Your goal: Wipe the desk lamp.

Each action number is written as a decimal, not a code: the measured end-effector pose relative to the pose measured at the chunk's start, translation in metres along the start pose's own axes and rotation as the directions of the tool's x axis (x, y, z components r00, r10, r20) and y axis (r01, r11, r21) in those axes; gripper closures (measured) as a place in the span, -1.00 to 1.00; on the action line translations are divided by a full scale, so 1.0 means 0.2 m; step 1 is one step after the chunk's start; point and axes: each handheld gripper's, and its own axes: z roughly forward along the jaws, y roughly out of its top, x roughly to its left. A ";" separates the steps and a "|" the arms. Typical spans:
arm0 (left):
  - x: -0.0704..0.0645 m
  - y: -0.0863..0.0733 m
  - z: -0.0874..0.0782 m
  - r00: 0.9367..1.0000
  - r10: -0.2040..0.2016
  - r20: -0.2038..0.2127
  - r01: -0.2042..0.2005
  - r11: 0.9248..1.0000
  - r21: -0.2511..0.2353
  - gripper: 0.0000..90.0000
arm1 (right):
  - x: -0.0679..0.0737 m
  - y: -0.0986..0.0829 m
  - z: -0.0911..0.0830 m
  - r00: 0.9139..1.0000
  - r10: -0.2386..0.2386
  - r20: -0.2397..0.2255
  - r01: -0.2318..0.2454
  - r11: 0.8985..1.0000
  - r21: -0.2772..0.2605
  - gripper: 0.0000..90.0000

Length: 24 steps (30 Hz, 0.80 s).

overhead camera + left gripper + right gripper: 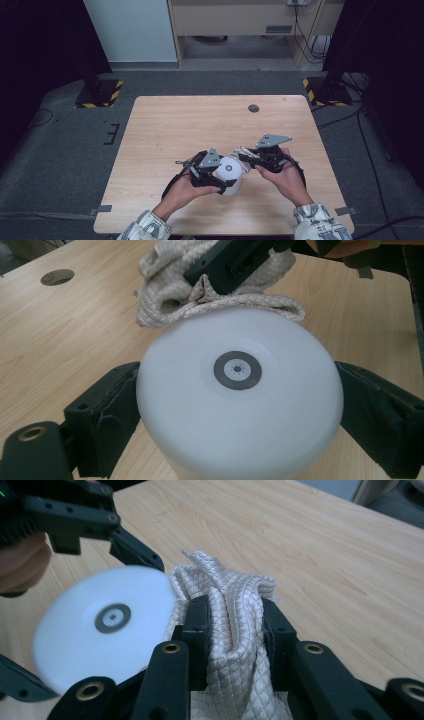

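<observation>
while your left gripper (220,186) clamps the white lamp (229,173) by its sides, your right gripper (249,159) has a bunch of cream cloth (243,151) pinched tight between its jaws, so both tongs are closed on something. in the left gripper view the lamp (240,395) sits between the two black pads, each pressed against its wall, with the ringed button on its flat face turned toward the camera. the cloth (170,297) lies just behind it, touching the far rim. in the right gripper view the cloth (227,630) is gathered into folds between the jaws, and the lamp (102,625) lies just beside it, tilted, its face toward you.

all of this sits near your edge of the table (165,125), a little right of centre.

the step looks like wiping: one hand steadies the lamp, the other brings the cloth to it. the cloth meets only the rim so far, so the face seems still to be done.

for the next move, keep the left grip firm so the smooth shell does not slip or roll. draw the cloth across the face with light pressure, and watch that the hard jaw tips stay off the plastic. mind the button too, since a push there could switch it.
</observation>
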 end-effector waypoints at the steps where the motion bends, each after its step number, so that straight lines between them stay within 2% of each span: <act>1: 0.00 0.00 0.00 1.000 0.001 0.001 -0.001 1.000 0.000 -0.81 | 0.00 -0.01 0.01 1.000 0.004 0.001 -0.004 1.000 0.006 0.57; 19: 0.02 0.01 0.00 1.000 0.015 0.018 -0.015 1.000 0.015 -0.81 | -0.01 -0.27 0.13 0.999 0.035 -0.029 -0.032 0.994 0.106 0.58; 24: 0.03 0.01 0.00 1.000 0.020 0.016 -0.021 1.000 0.023 -0.81 | -0.01 -0.26 0.11 0.999 0.028 -0.026 -0.025 0.994 0.104 0.58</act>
